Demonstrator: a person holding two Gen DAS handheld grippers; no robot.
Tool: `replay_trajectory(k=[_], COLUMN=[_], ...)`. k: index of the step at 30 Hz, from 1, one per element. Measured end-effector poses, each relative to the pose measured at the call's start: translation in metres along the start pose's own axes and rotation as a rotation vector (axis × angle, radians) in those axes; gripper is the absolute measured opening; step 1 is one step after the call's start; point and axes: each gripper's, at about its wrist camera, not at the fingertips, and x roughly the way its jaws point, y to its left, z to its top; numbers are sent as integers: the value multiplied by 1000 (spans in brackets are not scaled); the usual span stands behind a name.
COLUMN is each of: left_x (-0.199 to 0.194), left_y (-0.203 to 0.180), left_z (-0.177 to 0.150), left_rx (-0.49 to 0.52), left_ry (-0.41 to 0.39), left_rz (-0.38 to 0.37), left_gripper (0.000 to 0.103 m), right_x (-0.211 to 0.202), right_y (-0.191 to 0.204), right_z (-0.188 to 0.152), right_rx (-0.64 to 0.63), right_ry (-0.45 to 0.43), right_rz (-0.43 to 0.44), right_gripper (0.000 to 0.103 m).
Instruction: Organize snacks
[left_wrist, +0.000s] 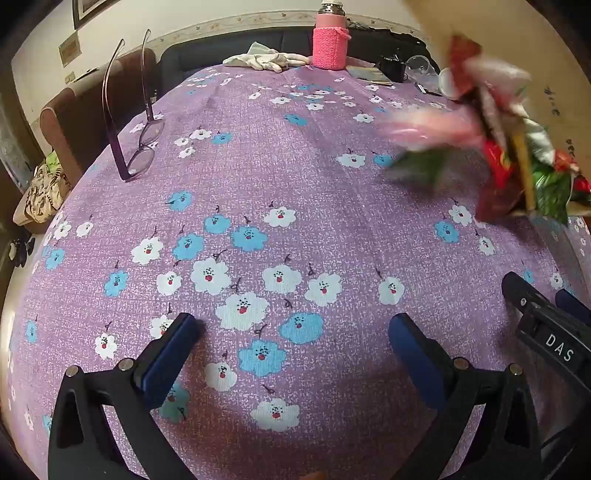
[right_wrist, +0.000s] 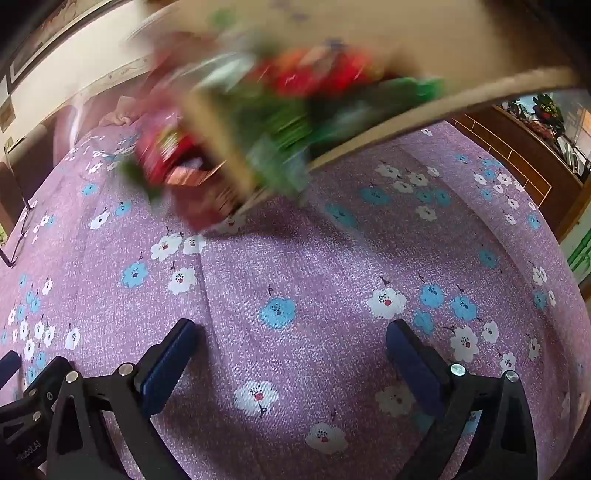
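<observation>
A tan cardboard box (left_wrist: 436, 22) is tipped over the table at the upper right, and red, green and pink snack packets (left_wrist: 498, 158) spill out of it, blurred by motion. In the right wrist view the box (right_wrist: 406, 44) fills the top and the packets (right_wrist: 258, 122) tumble toward the cloth. My left gripper (left_wrist: 295, 336) is open and empty, low over the cloth. My right gripper (right_wrist: 291, 339) is open and empty too; its body shows in the left wrist view (left_wrist: 546, 332). What tips the box is hidden.
The table has a purple flowered cloth (left_wrist: 258, 184). Purple glasses (left_wrist: 136, 147) lie at the left. A pink knitted bottle (left_wrist: 330, 40), white gloves (left_wrist: 266, 59) and small dark items (left_wrist: 395, 68) stand at the far edge. Wooden furniture (right_wrist: 517, 155) is to the right.
</observation>
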Motion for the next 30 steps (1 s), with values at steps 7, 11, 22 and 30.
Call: replay_trajectory(k=[7,11,22,30], left_x=[0,2,2,3], left_y=[-2,-3,-3,-3], left_z=[1,2,2,2], left_rx=[0,1,0,0], left_ry=[0,0,-1,-1], left_rz=[0,0,0,-1], left_gripper=[103,103,103,103], right_x=[1,-2,-1,-1], right_y=[-1,0,1,1], right_z=[1,-2,0,0], right_rx=[1,1,1,1], right_ry=[-4,-8,5,7], right_rz=[0,-2,-1,-1], right_gripper=[102,102,102,102])
